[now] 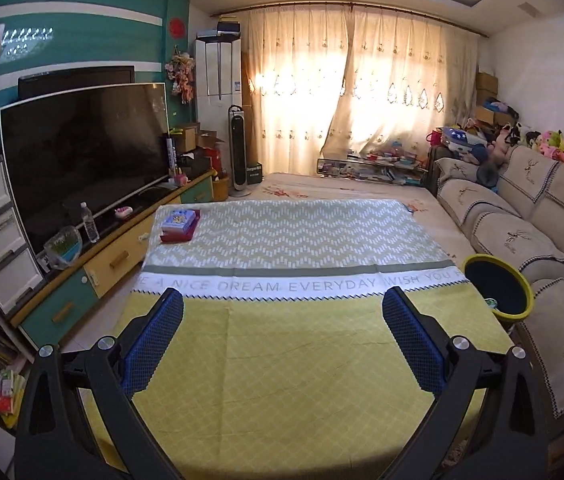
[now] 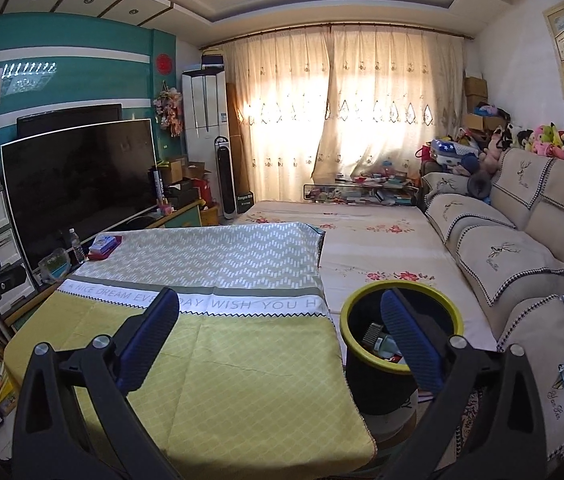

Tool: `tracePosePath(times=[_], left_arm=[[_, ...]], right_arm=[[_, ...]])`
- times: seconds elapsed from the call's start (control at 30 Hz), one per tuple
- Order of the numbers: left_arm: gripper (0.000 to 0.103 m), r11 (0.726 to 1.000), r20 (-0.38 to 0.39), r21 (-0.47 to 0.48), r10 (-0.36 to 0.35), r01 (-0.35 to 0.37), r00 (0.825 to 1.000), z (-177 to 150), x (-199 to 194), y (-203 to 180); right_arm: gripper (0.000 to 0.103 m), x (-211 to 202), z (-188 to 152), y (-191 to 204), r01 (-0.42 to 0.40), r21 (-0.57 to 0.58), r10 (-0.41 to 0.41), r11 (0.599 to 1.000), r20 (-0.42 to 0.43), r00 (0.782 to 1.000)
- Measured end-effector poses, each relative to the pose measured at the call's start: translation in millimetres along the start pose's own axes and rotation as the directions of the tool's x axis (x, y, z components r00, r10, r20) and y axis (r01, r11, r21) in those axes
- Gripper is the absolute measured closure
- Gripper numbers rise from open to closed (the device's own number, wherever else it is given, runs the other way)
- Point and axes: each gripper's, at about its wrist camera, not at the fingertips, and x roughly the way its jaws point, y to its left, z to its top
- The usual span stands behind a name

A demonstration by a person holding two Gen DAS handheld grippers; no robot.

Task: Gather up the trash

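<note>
Both tongs stand wide and empty over the desk (image 1: 302,360), which is covered by a yellow-green cloth; the left tongs (image 1: 282,320) point down the cloth toward the window, the right tongs (image 2: 280,320) hang over the desk's right edge, with one finger in front of the bin (image 2: 362,380); nothing lies between either pair of pads.

The bin, dark with a yellow rim, stands on the floor just beside the desk, between it and the sofa (image 2: 522,264); it already holds several bits of rubbish, though what they are is hard to make out in the shadow.

The cloth itself looks bare of litter; only a small stack of boxes (image 1: 180,225) sits at its far left corner, and those look more like belongings than trash.

So the collecting seems at or near its end, with both hands free; the next move calls for a look round for any leftover scrap, perhaps the papers on the sofa at the right edge, before reaching anywhere.
</note>
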Motion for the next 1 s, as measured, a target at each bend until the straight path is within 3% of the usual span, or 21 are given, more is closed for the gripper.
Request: tracePosePath(times=[0.27,0.67,1.0], left_arm=[[0.005,1.0,-0.002,-0.013,-0.005,0.005,1.0,-24,-20,-3],[0.005,0.999,0.005,-0.031,0.045,-0.044,0.999,-16,-19,9],[0.005,0.999,0.002,-0.013,0.036,-0.036,0.999,-17,-16,4]], right_arm=[[0.007,-6,-6,9,0.002,-0.003,-0.002,1.0,-0.012,1.0],[0.007,7,-10,13,0.005,-0.005,-0.005,1.0,-0.025,1.0],[0.007,9,-11,5,0.02,0.013,-0.019,1.0,-0.029,0.999]])
